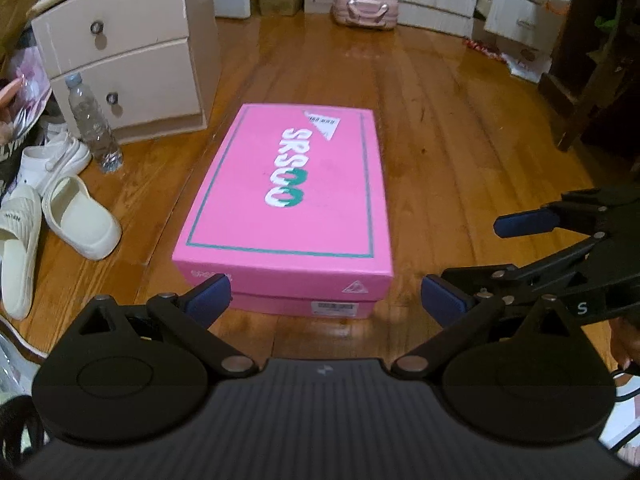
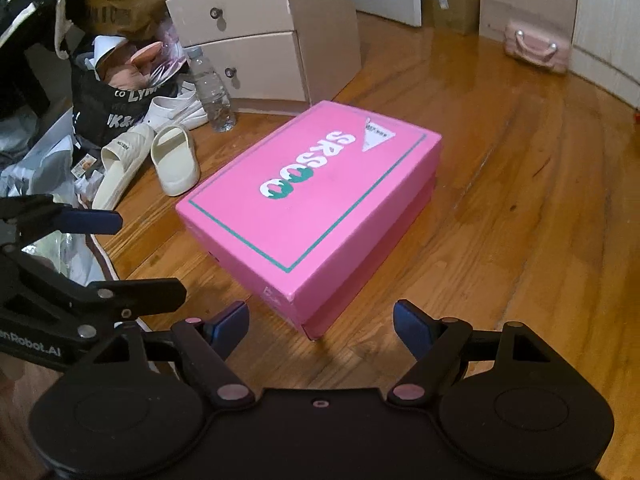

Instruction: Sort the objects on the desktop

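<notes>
Shoebox (image 1: 286, 200), pink with a fitted lid, lies flat on the wooden floor (image 1: 460, 152) at centre, lid closed, just beyond both claws. My left claw (image 1: 326, 300) is spread wide and empty, facing the box's near short end; my right claw (image 2: 322, 322) is likewise spread and empty, facing the near corner. I judge the box to be light, stiff cardboard with smooth faces that may slip under the pads; its full width looks too broad for one claw, so I would take hold at the lid rim along the near end, or one claw on each long side. A lid lifted alone could come off the base. Surroundings: to the left, a pair of cream slippers (image 1: 60, 224), white shoes (image 1: 52, 158) and a clear plastic bottle (image 1: 94, 124) standing upright before a two-drawer cabinet (image 1: 120, 48); a black bag (image 2: 108, 108) of clutter at far left; a pink case (image 1: 364, 10) at the far wall. The slippers lie near the box's left side and would hinder a leftward slide; the right side is unobstructed.
</notes>
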{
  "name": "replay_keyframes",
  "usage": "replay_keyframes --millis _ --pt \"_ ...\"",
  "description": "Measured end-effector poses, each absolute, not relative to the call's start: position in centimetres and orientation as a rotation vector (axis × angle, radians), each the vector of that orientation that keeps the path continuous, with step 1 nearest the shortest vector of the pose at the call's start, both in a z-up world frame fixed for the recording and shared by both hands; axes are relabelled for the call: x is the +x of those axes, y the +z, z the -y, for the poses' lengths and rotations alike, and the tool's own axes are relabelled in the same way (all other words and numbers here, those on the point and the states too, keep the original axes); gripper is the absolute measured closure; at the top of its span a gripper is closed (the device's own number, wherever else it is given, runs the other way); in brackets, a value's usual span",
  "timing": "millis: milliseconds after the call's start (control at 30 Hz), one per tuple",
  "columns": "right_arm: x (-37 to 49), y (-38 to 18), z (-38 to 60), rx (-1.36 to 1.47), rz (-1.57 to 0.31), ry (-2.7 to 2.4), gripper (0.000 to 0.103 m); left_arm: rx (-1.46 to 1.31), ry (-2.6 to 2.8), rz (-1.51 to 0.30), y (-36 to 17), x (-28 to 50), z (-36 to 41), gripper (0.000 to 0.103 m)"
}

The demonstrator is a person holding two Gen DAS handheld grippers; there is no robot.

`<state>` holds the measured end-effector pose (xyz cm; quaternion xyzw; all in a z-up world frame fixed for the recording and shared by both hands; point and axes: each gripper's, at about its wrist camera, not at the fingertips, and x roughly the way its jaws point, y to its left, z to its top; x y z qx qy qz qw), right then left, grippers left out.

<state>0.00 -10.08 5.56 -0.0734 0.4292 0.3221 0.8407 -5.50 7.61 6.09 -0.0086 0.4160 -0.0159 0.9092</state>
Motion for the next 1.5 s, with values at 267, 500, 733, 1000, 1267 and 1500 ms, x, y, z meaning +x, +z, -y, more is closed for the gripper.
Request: replay_keyframes --millis 267,500,733,1000,1267,1500 --pt "-0.1 6.6 10.6 -0.170 -0.889 0.636 0.019 0.021 -0.060 -0.816 6.4 -6.4 -5.9 0.000" --pt "-0.3 6.5 10.4 -0.181 -0.893 0.624 0.019 -0.041 -0.051 -0.849 6.1 -6.0 -6.3 0.000" --pt "-0.2 6.3 10.4 -0.189 -0.900 0.621 0.019 -0.026 -0.039 -0.856 6.2 -6.1 -5.9 0.000" --pt "-0.3 6.2 10.2 -0.185 -0.904 0.620 0.019 -0.018 -0.026 -0.852 6.5 -6.2 -6.0 0.000" --pt "-0.4 6.3 10.0 -0.170 -0.895 0.642 0.019 0.002 0.000 -0.787 7.1 -7.1 -6.0 0.000" --pt "-0.5 6.1 9.8 -0.178 -0.898 0.642 0.019 -0.020 -0.003 -0.787 7.4 -6.9 -6.2 0.000"
